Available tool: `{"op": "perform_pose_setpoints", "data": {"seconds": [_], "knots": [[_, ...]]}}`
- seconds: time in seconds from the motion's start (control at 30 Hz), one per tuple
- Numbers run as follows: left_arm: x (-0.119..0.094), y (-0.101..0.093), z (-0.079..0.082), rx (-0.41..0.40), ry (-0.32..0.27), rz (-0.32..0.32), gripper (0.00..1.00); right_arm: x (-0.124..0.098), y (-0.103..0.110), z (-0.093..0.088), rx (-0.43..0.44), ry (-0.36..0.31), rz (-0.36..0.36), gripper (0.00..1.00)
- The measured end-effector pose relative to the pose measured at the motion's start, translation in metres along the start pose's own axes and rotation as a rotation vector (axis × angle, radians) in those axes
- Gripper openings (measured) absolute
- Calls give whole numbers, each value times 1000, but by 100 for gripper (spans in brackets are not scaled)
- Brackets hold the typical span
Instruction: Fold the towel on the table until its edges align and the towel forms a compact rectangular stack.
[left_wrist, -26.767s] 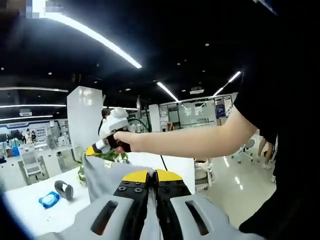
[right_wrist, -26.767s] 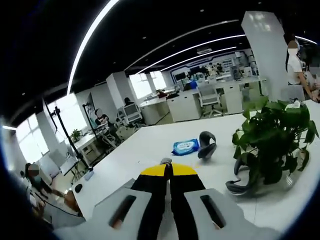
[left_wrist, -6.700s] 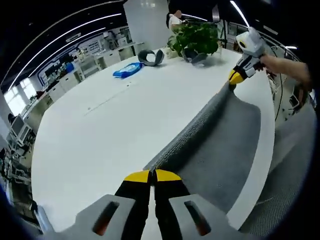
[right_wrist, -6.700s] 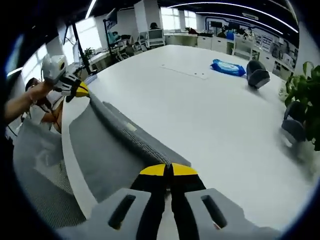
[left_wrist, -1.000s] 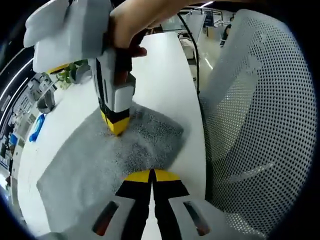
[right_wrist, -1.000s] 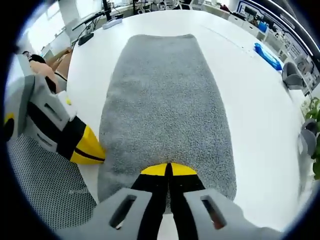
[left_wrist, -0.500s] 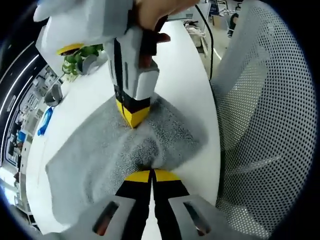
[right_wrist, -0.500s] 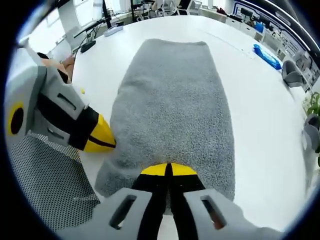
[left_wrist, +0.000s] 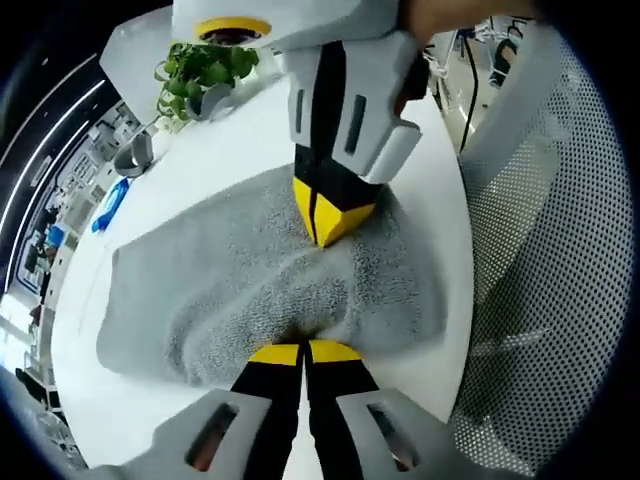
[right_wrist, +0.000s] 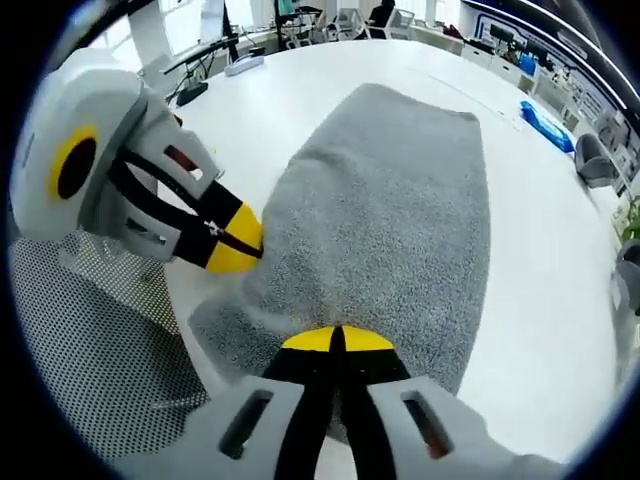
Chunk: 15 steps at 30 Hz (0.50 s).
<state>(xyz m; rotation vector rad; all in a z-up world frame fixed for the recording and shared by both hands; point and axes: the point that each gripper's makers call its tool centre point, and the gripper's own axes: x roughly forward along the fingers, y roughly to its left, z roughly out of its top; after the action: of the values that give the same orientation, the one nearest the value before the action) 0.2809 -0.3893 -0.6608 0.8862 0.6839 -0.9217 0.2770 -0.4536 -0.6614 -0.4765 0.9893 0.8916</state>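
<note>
- White table carries the grey towel
- Left gripper pinches its near edge
- Right gripper pinches the towel alongside, angled inward

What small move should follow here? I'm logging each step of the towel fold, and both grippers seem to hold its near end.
Probably carry both corners forward over the towel toward its far edge. The left gripper and right gripper are each shut on the near end, which is lifted and bunched above the white table, while the rest lies flat, so the fold looks only begun.
</note>
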Motion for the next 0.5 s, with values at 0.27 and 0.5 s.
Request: {"op": "perform_pose_setpoints", "data": {"seconds": [0.27, 0.5], "knots": [[-5, 8, -9, -66, -11, 10, 1, 2, 9, 4, -12, -32, 11, 0], [-4, 11, -10, -192, -5, -15, 1, 2, 8, 5, 38, -78, 21, 0]]}}
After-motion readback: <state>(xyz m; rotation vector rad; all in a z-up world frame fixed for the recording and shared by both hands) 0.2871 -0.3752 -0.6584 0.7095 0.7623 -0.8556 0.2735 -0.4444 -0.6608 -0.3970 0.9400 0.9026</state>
